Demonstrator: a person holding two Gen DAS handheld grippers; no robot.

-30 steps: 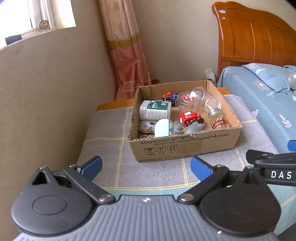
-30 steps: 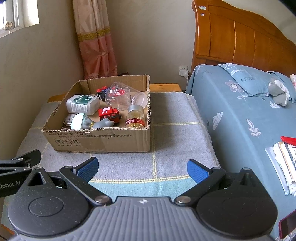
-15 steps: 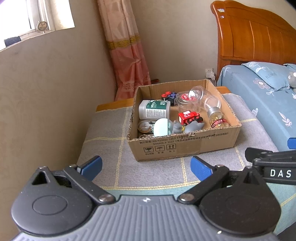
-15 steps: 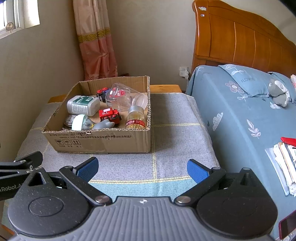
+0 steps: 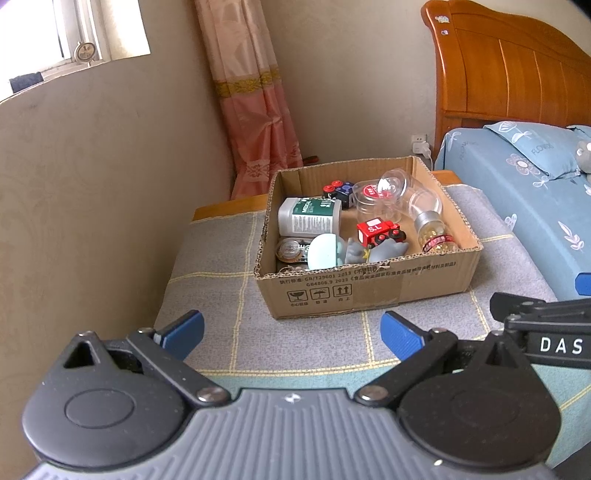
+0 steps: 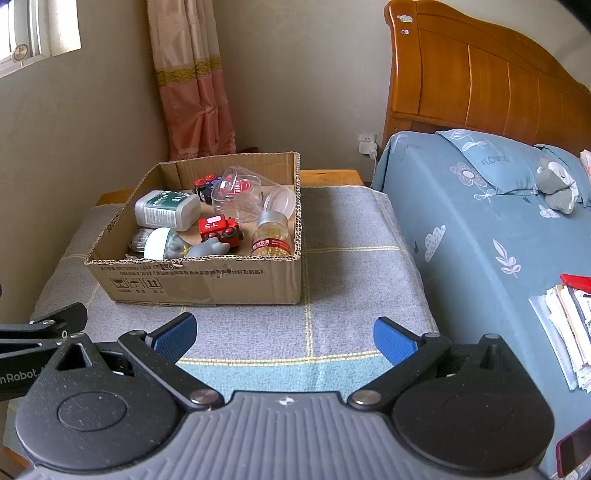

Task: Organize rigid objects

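Left wrist view: your box [image 5: 369, 291] of toys and bottles (a red truck [image 5: 378, 232] among them) sits on the grey-clothed bench [image 5: 221, 295]. Both your left gripper [image 5: 291, 332] and right gripper [image 6: 284, 332] hover wide open, empty, near it.

Light source: daylight from the window [image 5: 99, 33] at the upper left of both views; the pane is blown out to white.
Overall brightness: soft and even, moderately bright, with no hard highlights on the walls.
Shadows: the cardboard box [image 6: 207, 282] throws a faint shadow to its right across the grey mat [image 6: 351, 258]; the inner left wall of the box is shaded.
Glare: small glints on the clear plastic jar [image 5: 384, 195] and on the glossy headboard [image 6: 480, 77].
Distortion: strong fisheye bending, with wall lines and headboard curving toward the edges and dark vignetting in the upper right corners.
Focus: sharp mid-frame, with print on the box readable; the far edges are slightly soft.
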